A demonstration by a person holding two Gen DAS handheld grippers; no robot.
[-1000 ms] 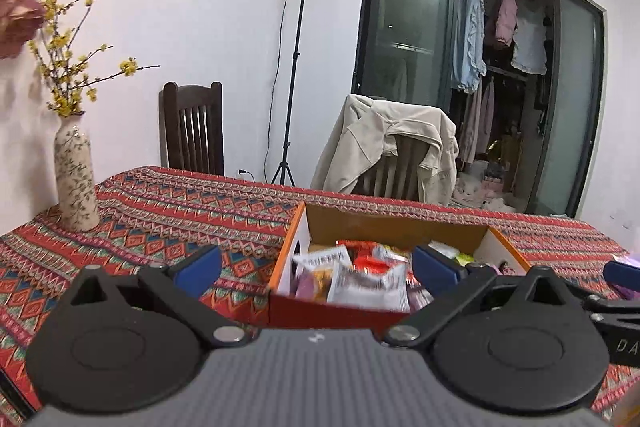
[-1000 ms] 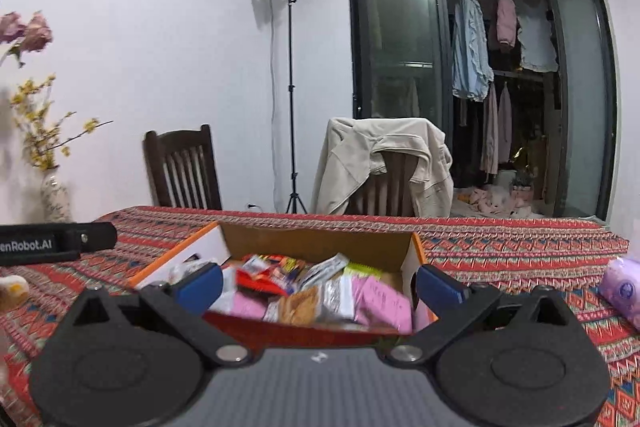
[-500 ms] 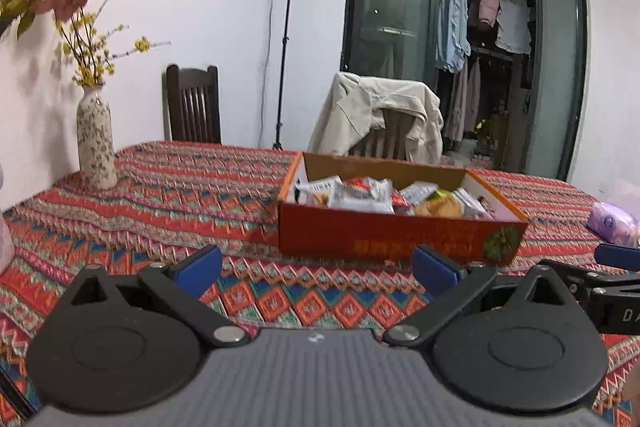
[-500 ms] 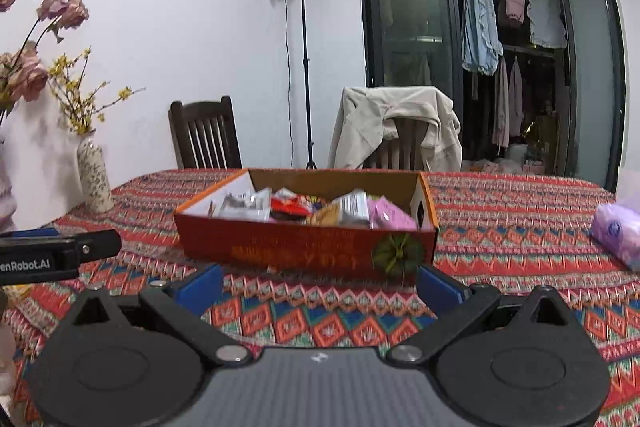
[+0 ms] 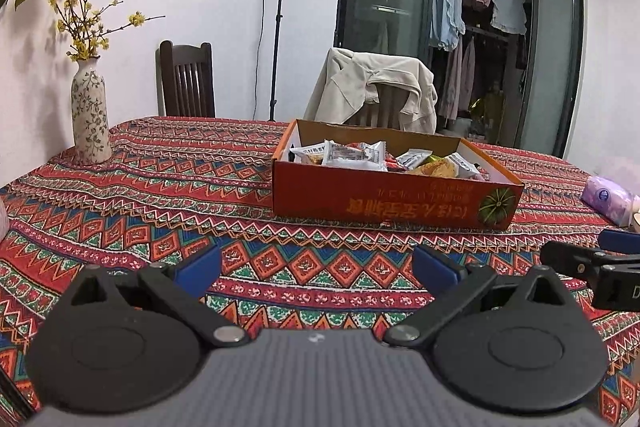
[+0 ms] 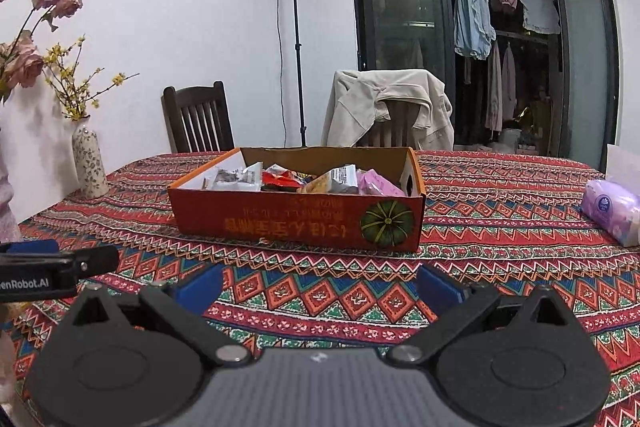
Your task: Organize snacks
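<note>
Orange cardboard box [image 6: 298,221] is sitting toward the middle of the patterned tablecloth [image 6: 500,223], filled with wrapped snacks [image 6: 308,179]. Both tools are hovering over the near edge of the tabletop, well apart from the box. The left gripper [image 5: 316,269] is holding its blue-padded fingers spread wide with nothing between them, and the right gripper [image 6: 320,285] is doing likewise. A floral vase [image 5: 90,119] is standing by the left edge, and a purple tissue pack [image 6: 612,211] is lying near the right edge.
</note>
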